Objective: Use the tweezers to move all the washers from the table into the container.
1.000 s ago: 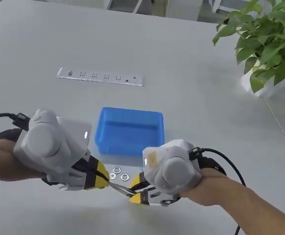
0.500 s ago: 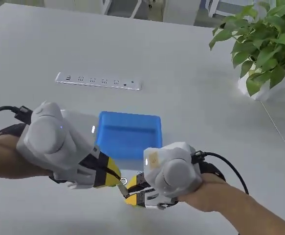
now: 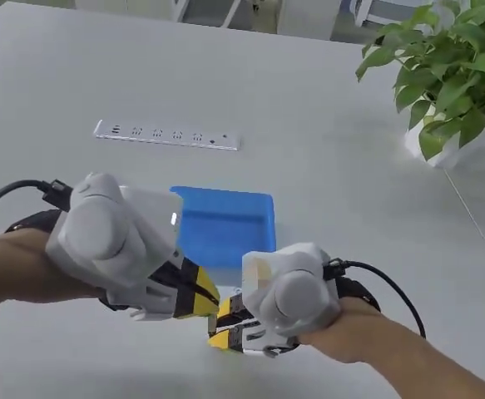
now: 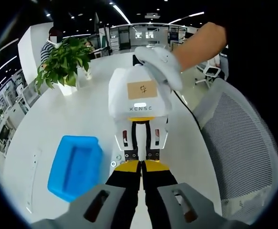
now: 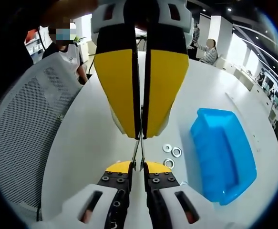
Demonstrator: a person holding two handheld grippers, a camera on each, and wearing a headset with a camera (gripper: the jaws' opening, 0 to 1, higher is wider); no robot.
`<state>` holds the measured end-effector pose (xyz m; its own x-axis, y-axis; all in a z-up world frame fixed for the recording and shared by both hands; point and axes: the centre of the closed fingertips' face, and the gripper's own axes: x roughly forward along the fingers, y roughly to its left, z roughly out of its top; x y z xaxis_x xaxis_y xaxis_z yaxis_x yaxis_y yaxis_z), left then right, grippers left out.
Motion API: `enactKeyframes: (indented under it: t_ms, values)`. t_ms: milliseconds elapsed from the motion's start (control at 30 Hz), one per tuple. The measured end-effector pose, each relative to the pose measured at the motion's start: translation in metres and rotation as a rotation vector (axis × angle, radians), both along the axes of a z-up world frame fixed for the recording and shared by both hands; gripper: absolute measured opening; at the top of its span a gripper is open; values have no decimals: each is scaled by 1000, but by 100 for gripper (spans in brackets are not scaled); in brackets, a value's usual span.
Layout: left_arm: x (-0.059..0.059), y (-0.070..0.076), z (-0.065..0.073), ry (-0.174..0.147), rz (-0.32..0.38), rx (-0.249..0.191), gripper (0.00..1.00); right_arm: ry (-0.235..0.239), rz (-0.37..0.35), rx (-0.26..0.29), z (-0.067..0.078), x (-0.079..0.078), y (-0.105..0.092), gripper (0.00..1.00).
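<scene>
The left hand (image 3: 22,270) is reaching in from the table's (image 3: 325,150) near left side. It is gripping the housing with the forearm roughly level and pointing the left gripper (image 3: 199,298) rightward and slightly down. The yellow jaws are pressing almost together on the tweezers (image 5: 138,151), which are running straight across to the other tool. A power strip (image 3: 165,135) is lying further back. The blue container (image 3: 225,224) is sitting toward the table's middle, and three washers (image 5: 169,163) are lying between it and the jaws, just beside the tweezers. The right hand (image 3: 350,326) is coming from the near right corner and aiming the right gripper (image 3: 221,324) leftward, nose to nose with the left one. Its jaws are leaving a thin slit around the tweezers' end, and I cannot tell whether they are pinching. A potted plant (image 3: 450,66) is standing at the far right edge.
</scene>
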<state>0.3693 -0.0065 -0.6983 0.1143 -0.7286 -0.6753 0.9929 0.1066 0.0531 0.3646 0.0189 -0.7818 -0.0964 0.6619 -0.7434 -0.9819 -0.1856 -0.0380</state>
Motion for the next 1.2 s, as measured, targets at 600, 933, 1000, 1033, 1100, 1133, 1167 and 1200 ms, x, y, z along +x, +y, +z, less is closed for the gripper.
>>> enactKeyframes:
  t_ms: [600,933,1000,1033,1100,1133,1167,1200]
  values:
    - [1,-2,1,-8,-12,-38,5,4,-6,11,1,0,0,13]
    - [2,-2,1,-1,2,-39,5,-1,-13,9,0,1,4,12]
    - [2,-1,1,1,7,-39,5,-1,-17,9,-1,1,4,12]
    - [2,-1,1,2,9,-38,5,-2,-19,9,-1,1,4,12]
    - [2,-1,0,5,12,-39,5,-1,-24,8,-1,1,4,12]
    - [2,-1,0,7,15,-39,5,0,-28,7,-2,1,3,12]
    - [2,-1,0,8,17,-40,5,0,-29,7,-2,1,3,12]
    - [1,-1,0,11,19,-41,5,2,-32,5,-2,1,3,12]
